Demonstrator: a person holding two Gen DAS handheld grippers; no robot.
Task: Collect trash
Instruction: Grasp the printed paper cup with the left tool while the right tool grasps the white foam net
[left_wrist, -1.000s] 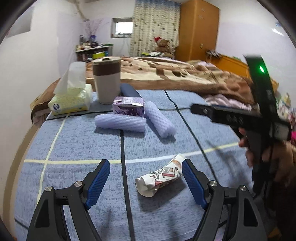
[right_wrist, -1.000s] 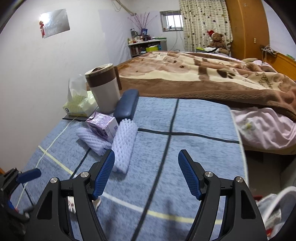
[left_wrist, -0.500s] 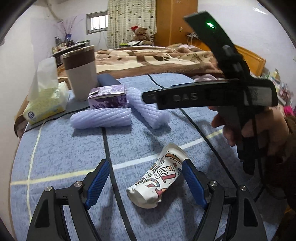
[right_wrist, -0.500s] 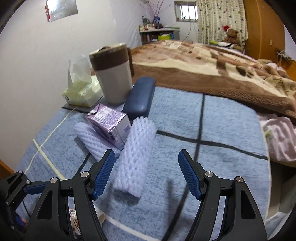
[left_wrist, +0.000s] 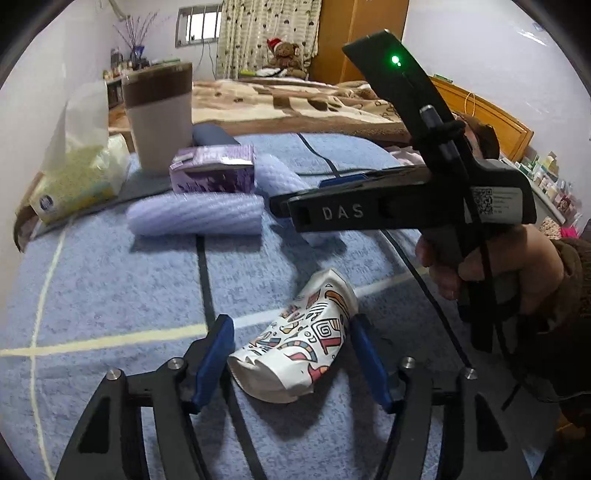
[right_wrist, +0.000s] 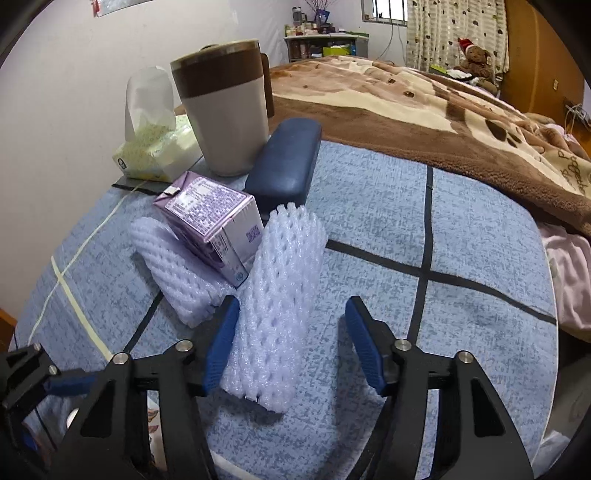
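A crushed patterned paper cup (left_wrist: 299, 343) lies on the blue cloth between the fingers of my left gripper (left_wrist: 291, 354), which is open around it. My right gripper (right_wrist: 291, 347) is open around the near end of a white foam net sleeve (right_wrist: 280, 295); it shows from the side in the left wrist view (left_wrist: 369, 206). A second foam sleeve (right_wrist: 173, 273) (left_wrist: 195, 218) lies to the left. A purple carton (right_wrist: 210, 225) (left_wrist: 214, 173) rests between the two sleeves.
A tall brown and beige tumbler (right_wrist: 225, 107) (left_wrist: 159, 114), a tissue pack (right_wrist: 155, 147) (left_wrist: 81, 173) and a dark blue case (right_wrist: 284, 166) stand at the far end. A bed with a brown blanket (right_wrist: 443, 110) lies beyond.
Both grippers have moved forward and down. The paper cup now lies between the left fingers and the foam sleeve between the right fingers. Both jaws have narrowed slightly.
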